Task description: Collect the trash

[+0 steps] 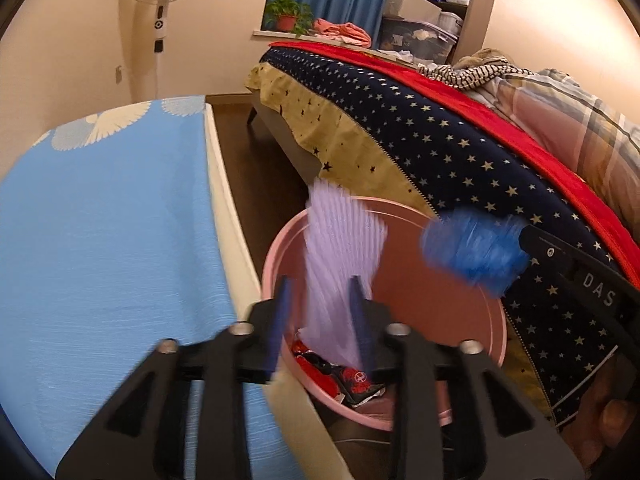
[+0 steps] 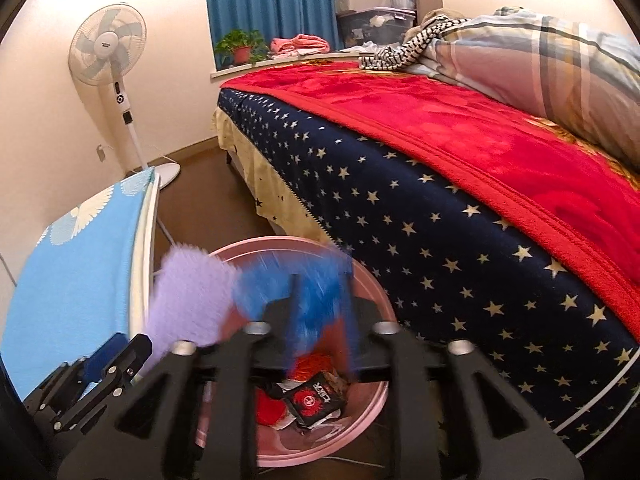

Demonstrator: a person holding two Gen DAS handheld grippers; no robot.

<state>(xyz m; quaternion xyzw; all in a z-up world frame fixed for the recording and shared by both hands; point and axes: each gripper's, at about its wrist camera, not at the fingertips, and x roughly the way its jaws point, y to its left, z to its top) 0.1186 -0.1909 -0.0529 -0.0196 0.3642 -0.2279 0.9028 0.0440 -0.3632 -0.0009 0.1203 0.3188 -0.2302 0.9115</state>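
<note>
A pink bin stands on the floor between the ironing board and the bed, with red and black wrappers inside. My left gripper is over the bin's near rim. A blurred lilac item is between its fingers and moving; whether it is gripped I cannot tell. My right gripper is above the bin with a blurred blue crumpled item between its fingers.
A blue-covered ironing board lies to the left. A bed with a star-print cover and red blanket is on the right. A standing fan stands by the wall.
</note>
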